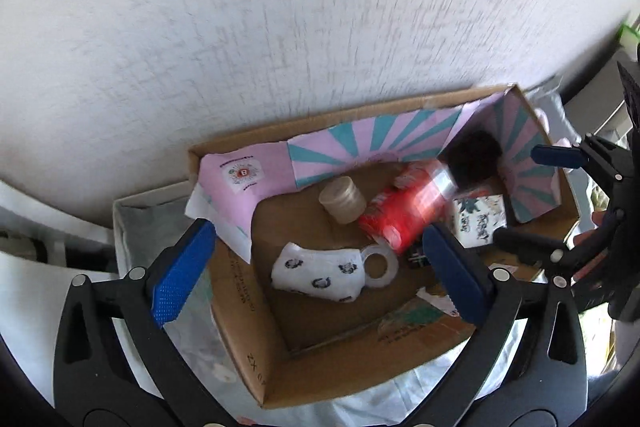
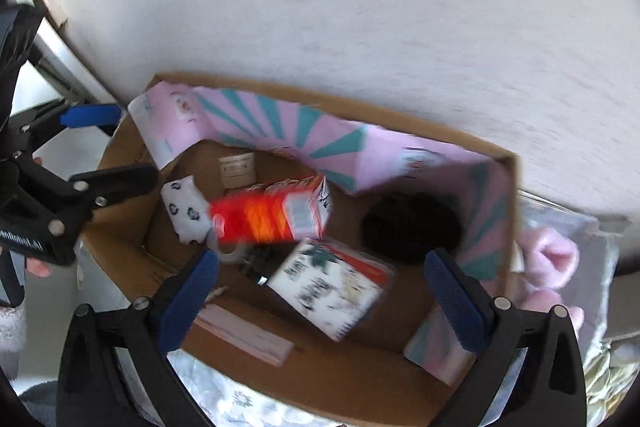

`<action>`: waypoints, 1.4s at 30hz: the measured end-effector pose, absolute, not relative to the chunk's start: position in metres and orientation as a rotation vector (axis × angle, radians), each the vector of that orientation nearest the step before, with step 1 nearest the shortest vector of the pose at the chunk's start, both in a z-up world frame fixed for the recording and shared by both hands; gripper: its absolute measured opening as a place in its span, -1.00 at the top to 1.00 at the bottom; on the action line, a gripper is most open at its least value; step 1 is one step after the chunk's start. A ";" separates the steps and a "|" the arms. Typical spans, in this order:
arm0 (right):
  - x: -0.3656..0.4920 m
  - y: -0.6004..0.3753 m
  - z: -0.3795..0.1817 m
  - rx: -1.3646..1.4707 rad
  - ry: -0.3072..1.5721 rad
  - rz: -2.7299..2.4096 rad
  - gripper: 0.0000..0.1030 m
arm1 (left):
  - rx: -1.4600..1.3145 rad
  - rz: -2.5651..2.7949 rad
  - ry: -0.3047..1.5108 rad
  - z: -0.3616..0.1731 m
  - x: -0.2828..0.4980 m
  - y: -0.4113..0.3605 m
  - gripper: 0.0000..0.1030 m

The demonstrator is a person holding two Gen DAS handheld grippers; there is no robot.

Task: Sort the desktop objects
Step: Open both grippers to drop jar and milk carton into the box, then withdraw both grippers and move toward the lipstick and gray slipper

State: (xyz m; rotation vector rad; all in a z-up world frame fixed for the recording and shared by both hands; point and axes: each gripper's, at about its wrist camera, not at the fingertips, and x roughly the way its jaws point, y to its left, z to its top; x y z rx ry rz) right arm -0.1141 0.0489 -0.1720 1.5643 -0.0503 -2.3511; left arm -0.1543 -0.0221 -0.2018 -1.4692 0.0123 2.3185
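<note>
Two grippers hover over an open cardboard box [image 1: 248, 311] lined with pink and teal paper. Left gripper [image 1: 316, 271] is spread wide, holding nothing, above a white patterned pouch [image 1: 320, 273] and a clear tape ring [image 1: 378, 265]. Beside them lie a round tan lid [image 1: 343, 200], a blurred red carton [image 2: 272, 213] and a white printed box [image 2: 334, 285]. Right gripper [image 2: 320, 299] is equally spread, empty. A dark object [image 2: 412, 227] in the far right corner is indistinct.
</note>
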 end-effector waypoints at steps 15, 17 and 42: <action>-0.054 0.097 -0.119 1.519 -0.073 -2.458 -0.99 | -1.367 2.358 -0.033 -0.130 -0.109 0.007 -1.00; -0.050 0.111 -0.112 1.582 -0.044 -2.499 -0.99 | -1.359 2.390 -0.020 -0.120 -0.101 0.014 -1.00; 0.019 0.231 -0.082 1.424 -0.006 -2.590 -0.99 | -1.337 2.420 -0.047 -0.073 -0.004 0.136 -1.00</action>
